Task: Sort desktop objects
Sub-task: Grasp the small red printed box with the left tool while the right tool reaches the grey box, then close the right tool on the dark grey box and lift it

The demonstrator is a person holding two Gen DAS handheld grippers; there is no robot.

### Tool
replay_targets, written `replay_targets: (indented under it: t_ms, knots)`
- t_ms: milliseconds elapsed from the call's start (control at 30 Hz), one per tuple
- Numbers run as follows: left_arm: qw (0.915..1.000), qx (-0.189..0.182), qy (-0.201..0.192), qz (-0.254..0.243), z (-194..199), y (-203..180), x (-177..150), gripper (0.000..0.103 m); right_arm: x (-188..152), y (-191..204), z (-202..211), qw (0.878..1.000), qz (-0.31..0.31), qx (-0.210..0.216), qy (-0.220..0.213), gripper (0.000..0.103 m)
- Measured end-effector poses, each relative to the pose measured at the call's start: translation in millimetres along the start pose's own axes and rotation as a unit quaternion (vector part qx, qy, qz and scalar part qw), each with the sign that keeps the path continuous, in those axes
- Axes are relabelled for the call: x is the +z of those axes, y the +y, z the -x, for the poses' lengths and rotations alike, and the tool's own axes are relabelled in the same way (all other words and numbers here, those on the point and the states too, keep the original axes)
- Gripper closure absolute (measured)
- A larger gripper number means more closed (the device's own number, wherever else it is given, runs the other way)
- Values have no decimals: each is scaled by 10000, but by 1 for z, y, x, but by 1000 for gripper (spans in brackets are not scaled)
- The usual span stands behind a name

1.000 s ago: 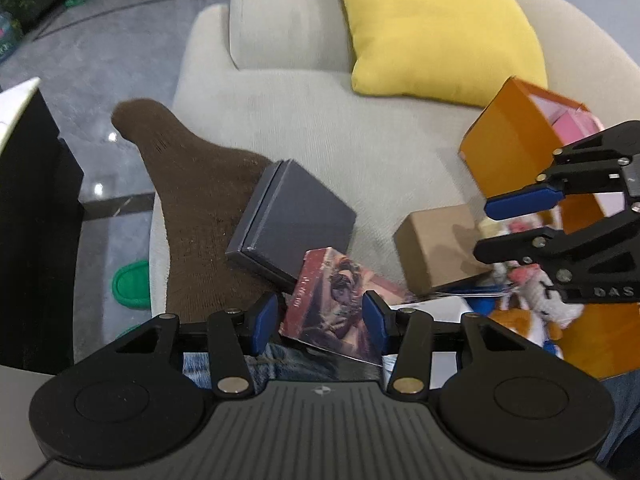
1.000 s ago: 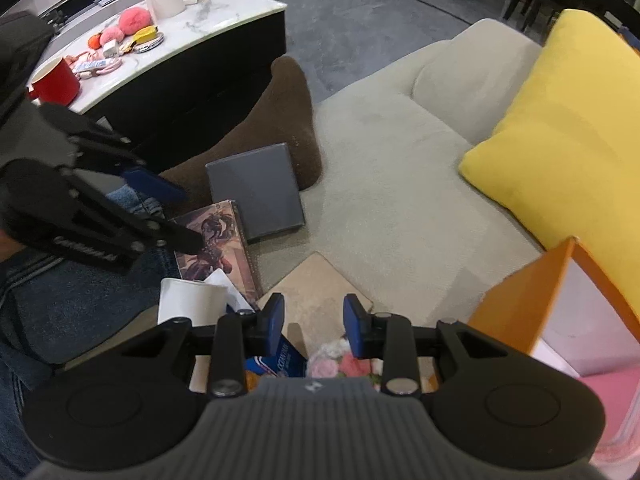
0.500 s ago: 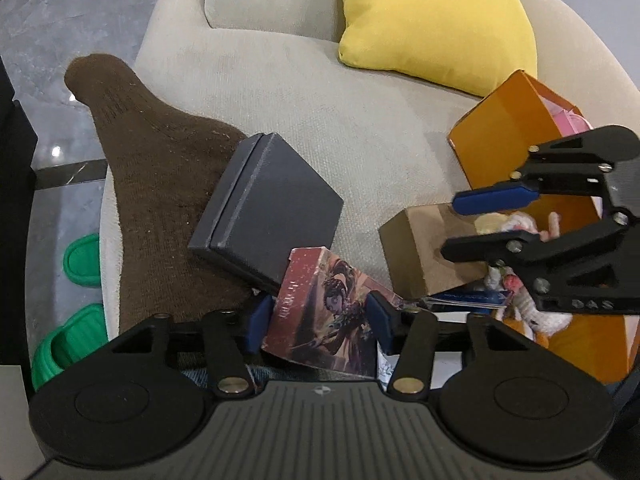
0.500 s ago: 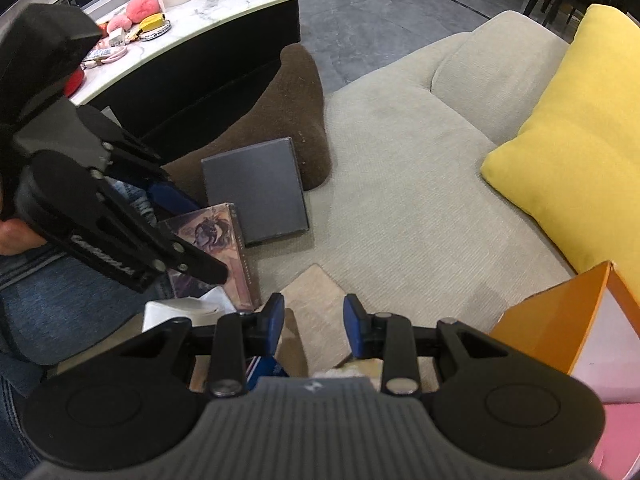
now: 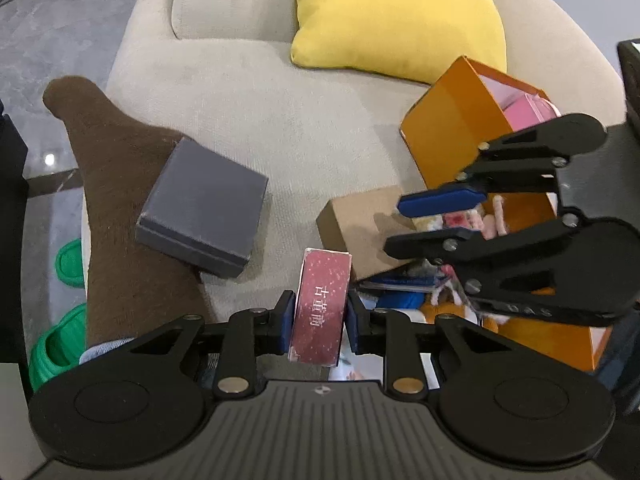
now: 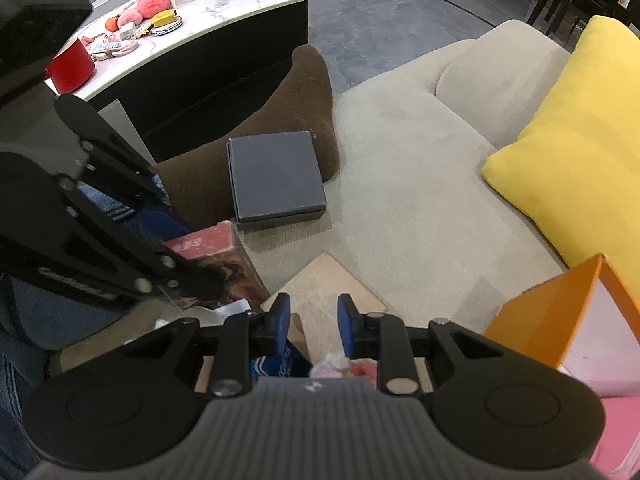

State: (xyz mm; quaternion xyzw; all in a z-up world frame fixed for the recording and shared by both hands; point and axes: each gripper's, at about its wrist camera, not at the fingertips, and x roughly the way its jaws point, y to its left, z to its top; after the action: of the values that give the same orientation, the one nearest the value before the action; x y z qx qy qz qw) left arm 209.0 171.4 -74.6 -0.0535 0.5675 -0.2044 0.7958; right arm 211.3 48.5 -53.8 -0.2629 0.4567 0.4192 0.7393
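Note:
My left gripper (image 5: 320, 320) is shut on a dark red printed box (image 5: 321, 304), held upright on its edge above the sofa; the box also shows in the right wrist view (image 6: 218, 264). A grey flat box (image 5: 204, 212) lies on a brown sock (image 5: 120, 208). A tan cardboard box (image 5: 360, 220) lies right of it. My right gripper (image 6: 310, 322) is open and empty over the tan box (image 6: 328, 284), next to an orange box (image 5: 472, 128) that holds pink items.
A yellow cushion (image 5: 396, 12) leans on the beige sofa (image 5: 248, 92) back. Small toys and blue items (image 5: 404, 292) lie beside the orange box. A marble-topped table (image 6: 168, 36) with a red cup (image 6: 72, 66) stands to the left. Green slippers (image 5: 60, 344) are on the floor.
My left gripper has closed on the red box and turned it from flat to upright on its edge. Both grippers have shifted slightly over the sofa.

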Motion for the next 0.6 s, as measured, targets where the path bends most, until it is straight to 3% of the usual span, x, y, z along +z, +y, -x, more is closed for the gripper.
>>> replay_targets:
  t_ms: [233, 333, 600]
  knots:
    - [9979, 409, -349, 361, 44, 5, -16, 77, 6, 1, 9, 9998, 64, 20, -195, 75]
    - [9940, 664, -677, 553, 74, 8, -22, 77, 16, 11, 2, 9993, 217, 160, -275, 75]
    - [9780, 1239, -1274, 1092, 108, 36, -22, 77, 52, 48, -38, 9952, 890, 212, -344, 54]
